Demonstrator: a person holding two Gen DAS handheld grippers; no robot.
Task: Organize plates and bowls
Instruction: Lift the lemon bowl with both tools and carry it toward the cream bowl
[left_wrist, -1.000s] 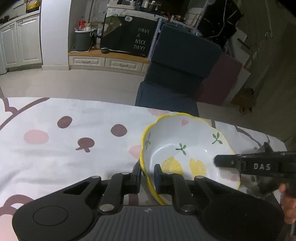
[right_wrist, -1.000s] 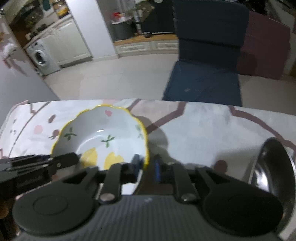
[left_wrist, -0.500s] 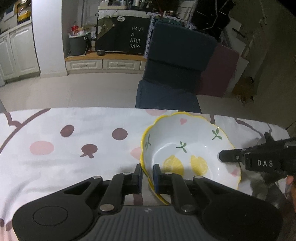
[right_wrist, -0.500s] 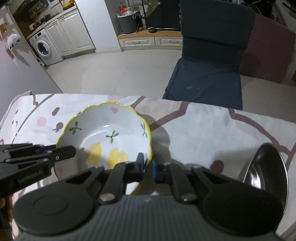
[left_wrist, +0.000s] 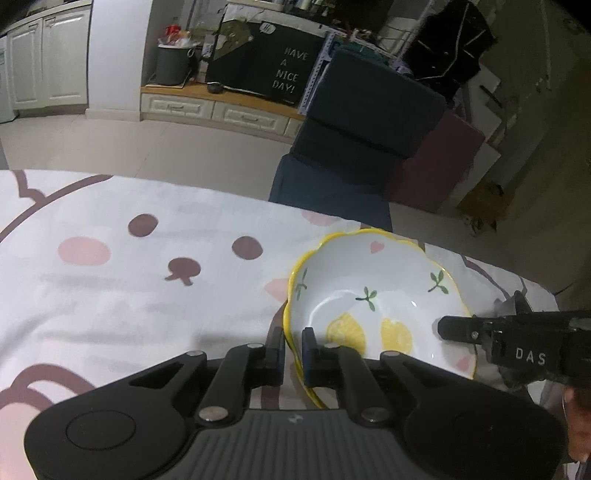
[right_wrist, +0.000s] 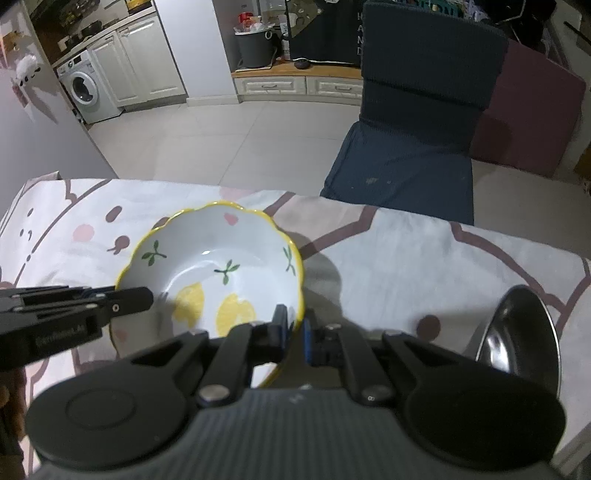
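A white ceramic bowl (left_wrist: 373, 291) with a wavy yellow rim and lemon prints sits over the patterned tablecloth; it also shows in the right wrist view (right_wrist: 218, 266). My left gripper (left_wrist: 293, 349) is shut on the bowl's near left rim. My right gripper (right_wrist: 294, 332) is shut on the bowl's right rim. Each gripper shows in the other's view: the right one (left_wrist: 517, 343) at the bowl's right side, the left one (right_wrist: 74, 306) at its left side. A shiny metal bowl (right_wrist: 524, 332) lies on the cloth to the right.
The table wears a white cloth (left_wrist: 110, 280) with pink and brown shapes. A dark blue chair (right_wrist: 417, 122) stands at the far table edge. Beyond are tiled floor, white cabinets, a washing machine (right_wrist: 86, 88) and a grey bin (left_wrist: 173, 64).
Both grippers keep their hold on the lemon bowl. The bowl has shifted slightly with them across the views; the grip has not changed.
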